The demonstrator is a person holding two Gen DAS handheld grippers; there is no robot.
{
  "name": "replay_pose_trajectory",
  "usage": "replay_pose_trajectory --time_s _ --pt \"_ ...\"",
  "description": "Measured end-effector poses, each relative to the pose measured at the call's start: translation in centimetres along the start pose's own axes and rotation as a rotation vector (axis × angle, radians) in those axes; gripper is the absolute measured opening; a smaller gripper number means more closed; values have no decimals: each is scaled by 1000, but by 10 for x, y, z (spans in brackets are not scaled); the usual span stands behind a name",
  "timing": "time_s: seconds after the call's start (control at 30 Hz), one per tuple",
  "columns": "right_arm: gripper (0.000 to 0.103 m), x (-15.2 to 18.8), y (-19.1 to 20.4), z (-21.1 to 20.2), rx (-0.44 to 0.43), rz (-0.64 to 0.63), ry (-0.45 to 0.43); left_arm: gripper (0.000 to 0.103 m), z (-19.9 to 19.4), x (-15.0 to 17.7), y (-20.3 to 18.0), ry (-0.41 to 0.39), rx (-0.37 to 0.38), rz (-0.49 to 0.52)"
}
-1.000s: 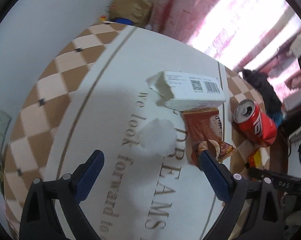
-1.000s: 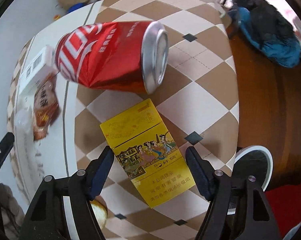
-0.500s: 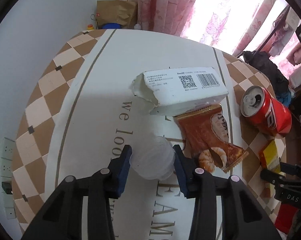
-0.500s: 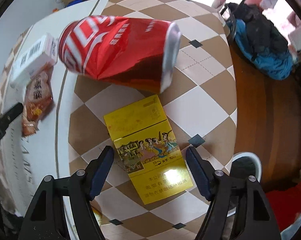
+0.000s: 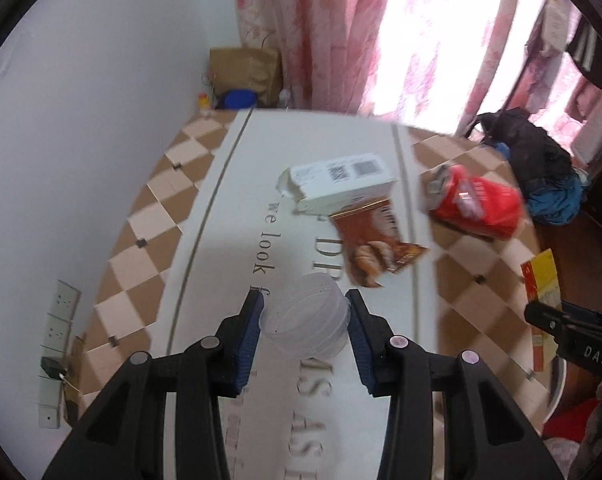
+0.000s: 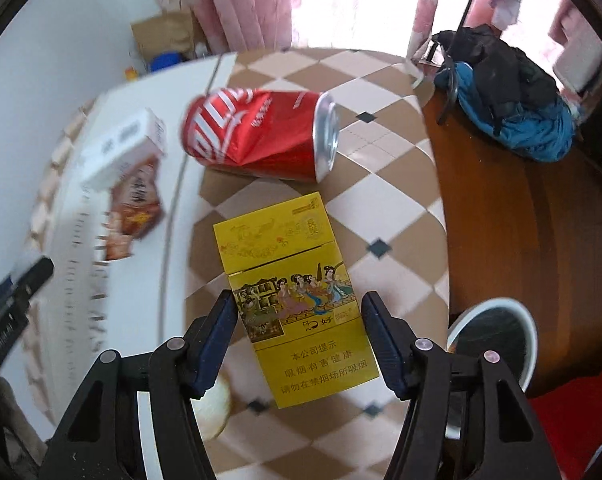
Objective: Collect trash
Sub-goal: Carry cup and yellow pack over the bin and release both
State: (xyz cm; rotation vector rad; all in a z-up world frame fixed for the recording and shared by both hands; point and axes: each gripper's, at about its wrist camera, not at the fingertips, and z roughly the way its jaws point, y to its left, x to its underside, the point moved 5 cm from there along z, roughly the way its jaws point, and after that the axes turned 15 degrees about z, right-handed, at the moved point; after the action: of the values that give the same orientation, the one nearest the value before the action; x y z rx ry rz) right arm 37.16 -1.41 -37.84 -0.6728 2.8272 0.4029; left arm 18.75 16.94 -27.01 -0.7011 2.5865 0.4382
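Note:
My left gripper (image 5: pixel 304 318) is shut on a clear plastic cup (image 5: pixel 305 320) and holds it above the table. Beyond it lie a white box (image 5: pixel 341 180), a brown snack wrapper (image 5: pixel 375 244) and a dented red can (image 5: pixel 477 206). My right gripper (image 6: pixel 299 338) is open, its blue pads on either side of a yellow cigarette pack (image 6: pixel 297 296) that lies flat on the table; small gaps show at both pads. The red can (image 6: pixel 261 136), white box (image 6: pixel 125 148) and wrapper (image 6: pixel 135 208) lie farther off in the right wrist view.
A white-rimmed bin (image 6: pixel 497 340) stands below the table edge at the right. Dark and blue clothes (image 6: pixel 509 96) lie on a wooden surface at the back right. A brown paper bag (image 5: pixel 245 68) sits by the wall. A round pale object (image 6: pixel 213 408) lies near my right gripper.
My left gripper closed on the clear cup and has lifted it off the table. My right gripper has stayed open around the yellow pack and pulled back and up a little.

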Motion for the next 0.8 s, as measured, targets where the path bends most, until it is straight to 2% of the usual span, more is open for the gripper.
replay_pose_trajectory --time_s 0.2,0.4,0.47,0.63,0.8 --pt "66 16 -23 -64 -108 57 -91 38 -73 -13 -28 -98 0 61" --pt "65 19 -68 -145 -196 130 -188 38 -143 -37 -80 -215 74 104" --pt "65 21 -91 -172 -216 157 -219 38 -165 -47 -109 -253 112 137" --pt "65 27 -159 -232 -219 213 -286 38 -193 -65 -186 -299 222 226" --pt "65 32 -238 -260 -182 298 -314 38 -178 -69 -263 -244 365 269"
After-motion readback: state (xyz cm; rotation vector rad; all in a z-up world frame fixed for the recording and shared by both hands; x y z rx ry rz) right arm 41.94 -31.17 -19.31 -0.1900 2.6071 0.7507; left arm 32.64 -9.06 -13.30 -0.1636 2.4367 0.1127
